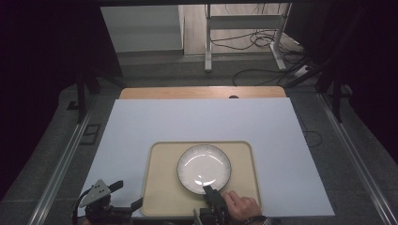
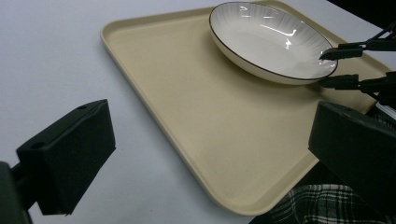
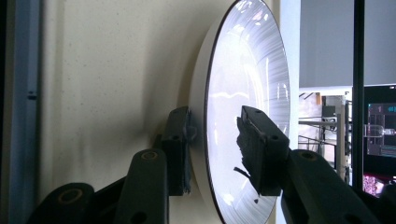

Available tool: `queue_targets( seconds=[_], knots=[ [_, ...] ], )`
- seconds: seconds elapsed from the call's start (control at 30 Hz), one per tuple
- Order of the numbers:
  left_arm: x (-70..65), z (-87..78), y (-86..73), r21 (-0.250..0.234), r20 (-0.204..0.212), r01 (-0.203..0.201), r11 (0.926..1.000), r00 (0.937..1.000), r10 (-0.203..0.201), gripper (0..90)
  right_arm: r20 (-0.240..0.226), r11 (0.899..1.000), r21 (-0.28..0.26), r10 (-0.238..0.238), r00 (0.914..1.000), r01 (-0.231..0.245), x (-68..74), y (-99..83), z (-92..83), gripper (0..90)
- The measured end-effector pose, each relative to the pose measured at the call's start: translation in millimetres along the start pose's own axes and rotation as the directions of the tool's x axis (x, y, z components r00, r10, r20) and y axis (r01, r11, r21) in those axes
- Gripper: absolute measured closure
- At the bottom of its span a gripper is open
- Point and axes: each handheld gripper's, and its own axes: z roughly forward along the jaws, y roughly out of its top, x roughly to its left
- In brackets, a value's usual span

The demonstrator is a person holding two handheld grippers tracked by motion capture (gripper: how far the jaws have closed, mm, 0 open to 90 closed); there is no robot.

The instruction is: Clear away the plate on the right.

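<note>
Here the shallow white ceramic plate with a thin dark rim (image 1: 204,168) sits on the beige plastic tray (image 1: 162,187) at the near middle of the white tabletop (image 1: 141,122). The right claw (image 1: 209,191) straddles its near rim, one jaw under the lip, one over the bowl, parted without visibly pressing. The left claw (image 1: 126,194), spread and empty, hovers well left beside the tray's near-left corner, so the right is nearer.

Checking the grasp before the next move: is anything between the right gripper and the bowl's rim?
Nothing visible. The right gripper straddles the near rim of the bowl on the tray, one jaw outside and one inside, with a small gap visible at the inner jaw.
</note>
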Motion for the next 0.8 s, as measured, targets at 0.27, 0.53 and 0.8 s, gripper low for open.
queue_targets(
  seconds=[0.27, 0.53, 0.8],
  knots=[
    [0.0, 0.1, 0.0, 0.001, 0.000, 0.000, 1.0000, 1.0000, 0.000, 0.3, -0.016, 0.999, -0.020, 0.050, 0.9986, -0.051, -6.1, -7.3, -6.6, 61.7],
    [0.1, 0.1, 0.1, 0.001, 0.000, 0.001, 1.0000, 1.0000, -0.001, 0.3, -0.036, 0.995, -0.028, 0.093, 0.9950, -0.094, -12.0, -12.9, -10.6, 59.6],
    [0.1, 0.2, 0.1, 0.001, 0.000, 0.001, 1.0000, 1.0000, -0.001, 0.3, -0.054, 0.990, -0.041, 0.133, 0.9897, -0.135, -17.6, -14.2, -15.0, 58.3]
  ],
)
